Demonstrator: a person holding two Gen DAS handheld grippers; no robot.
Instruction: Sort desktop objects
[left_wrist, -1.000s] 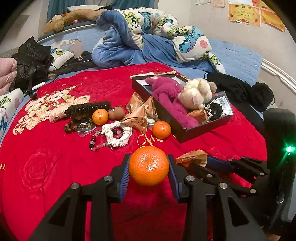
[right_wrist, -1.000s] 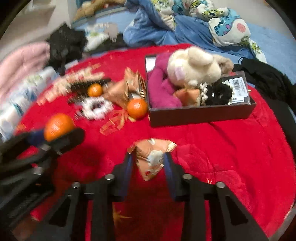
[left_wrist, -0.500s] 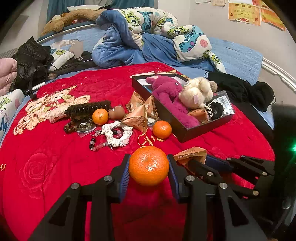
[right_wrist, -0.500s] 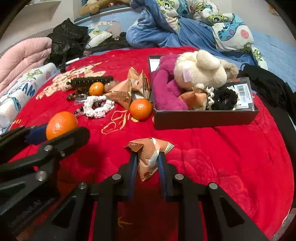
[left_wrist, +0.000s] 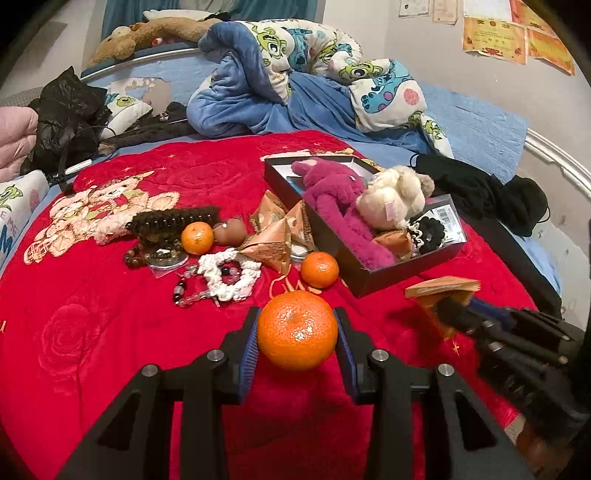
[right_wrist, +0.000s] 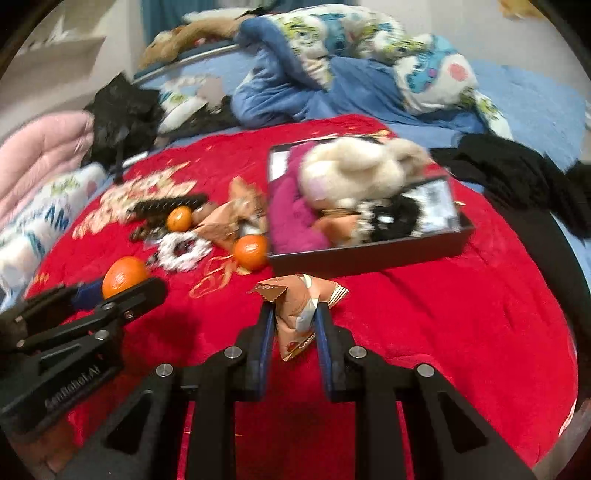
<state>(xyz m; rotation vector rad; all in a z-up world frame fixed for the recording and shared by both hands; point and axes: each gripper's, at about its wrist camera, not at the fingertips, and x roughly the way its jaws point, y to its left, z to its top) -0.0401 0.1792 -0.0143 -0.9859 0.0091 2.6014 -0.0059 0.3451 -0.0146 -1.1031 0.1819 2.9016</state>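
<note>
While both your hands are loaded, you are in the carry step of the sort: each item is off the red bedspread (left_wrist: 110, 332) and neither is in the black box (left_wrist: 402, 275) yet.

Your left gripper (left_wrist: 297, 332) is clamped on a large mandarin (left_wrist: 297, 328), the blue pads pressing its two sides, and it hangs over the near edge of the bedspread. Your right gripper (right_wrist: 293, 325) is pinched on an orange-brown snack packet (right_wrist: 299, 306); the packet crumples between the narrow jaws and sticks out above them, just short of the box's near wall.

That box lies toward the far right of the bedspread and is already crowded: a magenta plush toy (left_wrist: 336, 210), a cream plush toy (left_wrist: 391, 199), a black scrunchie (left_wrist: 428, 230) and another packet fill most of it. Two smaller mandarins (left_wrist: 319, 269), more packets (left_wrist: 269, 247), a white scrunchie (left_wrist: 229, 273) and beads lie loose to its left.

Next, I judge, you need to bring the packet over the box's near wall and find a free gap, probably the near right corner beside the scrunchie, before you let go. Lift it clear of the wall first. The mandarin rolls easily, so set it low wherever it goes.
</note>
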